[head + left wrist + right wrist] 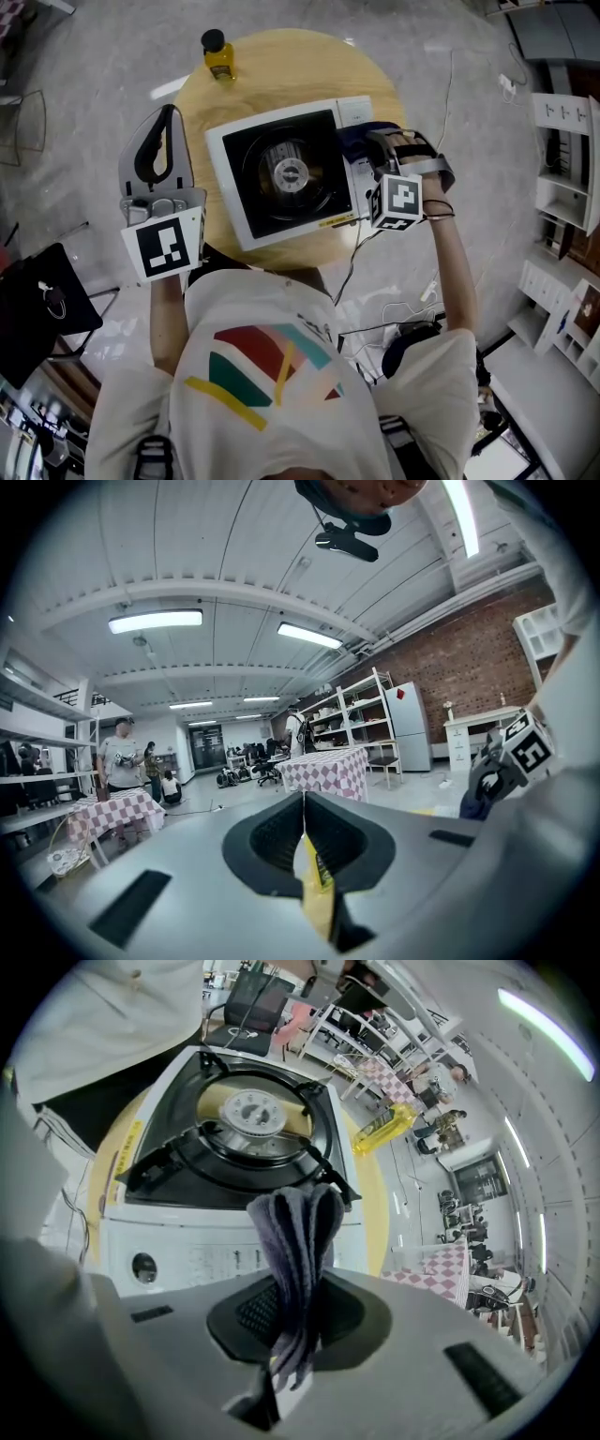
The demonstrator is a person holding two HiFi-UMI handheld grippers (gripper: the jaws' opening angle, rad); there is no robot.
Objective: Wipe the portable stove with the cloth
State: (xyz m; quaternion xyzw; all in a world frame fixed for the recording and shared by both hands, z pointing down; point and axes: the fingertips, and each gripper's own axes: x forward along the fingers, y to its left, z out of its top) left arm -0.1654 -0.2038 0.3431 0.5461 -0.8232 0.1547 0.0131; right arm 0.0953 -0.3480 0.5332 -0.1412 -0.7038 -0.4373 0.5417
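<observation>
Shirt: white tee [281, 375] with a colour-block print, bottom of the head view – nearest thing.
Left gripper [167, 117]: at the stove's 9 o'clock, over the table's edge. Claw pressed together [303, 808], nothing pinched. It is aimed out into the room, not at the stove.
Right gripper [380, 150]: at the stove's 3 o'clock, on the control-panel side. Claw [295, 1283] is clamped on the cloth.
Cloth [295, 1222]: dark grey-blue and folded, with a bunch sticking out past the jaw tips. In the head view it [356, 139] sits at the stove's 2 o'clock corner – can't tell whether it touches the stove.
Portable stove [272, 202]: white body with a black top tray, roughly mid-table, turned slightly. From the right gripper view the stove [234, 1147] is dead ahead, white front panel facing the camera.
Knob [143, 1267]: on the front panel, at the cloth's 8 o'clock.
Burner head [290, 172]: round, at the tray's centre, inside the pan support; seen past the cloth at 11 o'clock [251, 1108].
Table [281, 56]: round, light wood; it [380, 1185] shows beside the stove at 3 o'clock.
Bottle [218, 54]: yellow with a black cap, at the table's 11 o'clock rim, well apart from the stove [382, 1124].
Room: checked-cloth tables [328, 766], shelving and a brick wall beyond.
</observation>
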